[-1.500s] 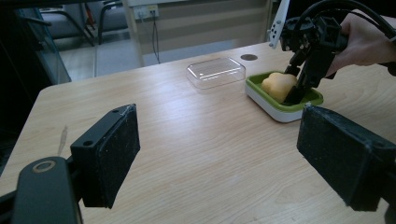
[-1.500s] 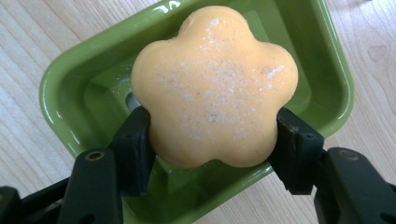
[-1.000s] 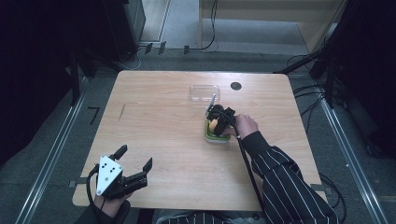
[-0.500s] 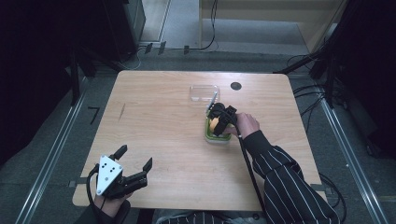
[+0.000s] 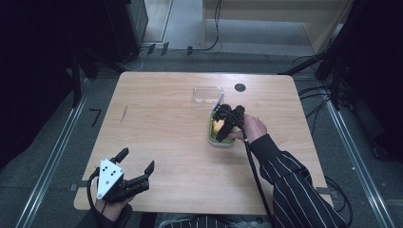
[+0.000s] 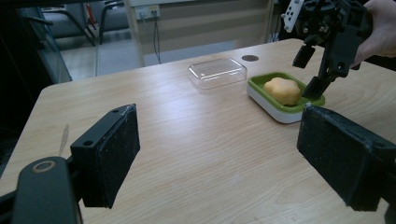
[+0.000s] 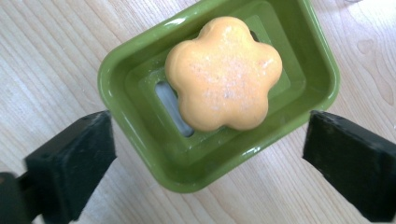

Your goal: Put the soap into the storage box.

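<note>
An orange flower-shaped soap [image 7: 224, 74] lies in a green soap dish [image 7: 121, 93] right of the table's middle. In the high view the soap [image 5: 217, 126] sits in the dish [image 5: 212, 138] under my right gripper [image 5: 219, 127]. That right gripper [image 7: 210, 147] hangs just above the dish, pointing down. Its jaws have just been opening and now stand wide on either side of the dish, touching neither dish nor soap. My left gripper [image 5: 138, 160] rests open and empty near the table's front left edge. From the left gripper [image 6: 229, 154] I see the soap [image 6: 281, 90] in its dish.
A clear plastic lid [image 5: 207, 94] lies just behind the dish, toward the far edge. A small black round spot [image 5: 240, 87] marks the table beside it. The wooden table [image 5: 157, 123] is bare on its left half. Dark floor and cables surround it.
The right gripper has lifted slightly above the dish and its jaws have spread. The soap stays in the dish. The left gripper has not moved.
</note>
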The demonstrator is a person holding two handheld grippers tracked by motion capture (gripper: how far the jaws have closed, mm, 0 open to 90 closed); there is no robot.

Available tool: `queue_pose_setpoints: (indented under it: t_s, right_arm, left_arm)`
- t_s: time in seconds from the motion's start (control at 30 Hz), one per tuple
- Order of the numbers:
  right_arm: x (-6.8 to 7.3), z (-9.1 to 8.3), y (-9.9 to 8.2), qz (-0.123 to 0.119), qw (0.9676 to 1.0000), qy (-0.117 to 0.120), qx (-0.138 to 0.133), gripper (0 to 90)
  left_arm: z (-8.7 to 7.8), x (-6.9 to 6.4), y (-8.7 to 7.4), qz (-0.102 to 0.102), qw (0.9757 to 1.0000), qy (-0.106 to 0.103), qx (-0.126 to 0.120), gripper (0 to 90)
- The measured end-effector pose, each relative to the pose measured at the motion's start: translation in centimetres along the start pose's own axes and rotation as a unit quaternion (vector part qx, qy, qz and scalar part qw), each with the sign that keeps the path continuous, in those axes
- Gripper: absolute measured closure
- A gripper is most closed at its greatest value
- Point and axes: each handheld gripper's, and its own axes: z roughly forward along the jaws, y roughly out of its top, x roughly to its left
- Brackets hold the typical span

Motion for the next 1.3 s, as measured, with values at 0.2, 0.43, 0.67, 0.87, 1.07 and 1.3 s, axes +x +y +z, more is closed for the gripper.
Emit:
queue_pose_setpoints:
  t_s: [0.2, 0.43, 0.67, 0.87, 1.07, 1.3]
  right_arm:
    - [0.3, -1.0, -0.9, 0.001, 1.0, 0.002, -0.006, 0.0]
    - [0.8, -2.4, -3.1, 0.008, 0.9999, 0.0, -0.007, 0.0]
    - [1.0, -3.1, -5.3, 0.017, 0.9998, -0.006, 0.002, 0.0]
    - [1.2, -3.5, -6.9, 0.026, 0.9996, -0.009, 0.004, 0.0]
    - [1.7, -3.5, -8.6, 0.031, 0.9994, -0.009, 0.014, 0.0]
    - [2.6, -3.1, -10.1, 0.032, 0.9991, -0.009, 0.027, 0.0]
  left_arm:
    - [0.1, 0.0, 0.0, 0.0, 1.0, -0.001, 0.001, 13.7]
    - [0.1, -0.1, 0.0, 0.0, 1.0, -0.001, -0.001, 13.7]
    - [0.1, -0.1, 0.0, 0.001, 1.0, -0.001, -0.001, 13.7]
    - [0.1, -0.2, 0.1, 0.003, 1.0, -0.002, 0.001, 13.7]
    - [0.1, -0.2, 0.1, 0.004, 1.0, -0.003, 0.0, 13.7]
    - [0.1, -0.1, 0.1, 0.002, 1.0, -0.001, -0.001, 13.7]
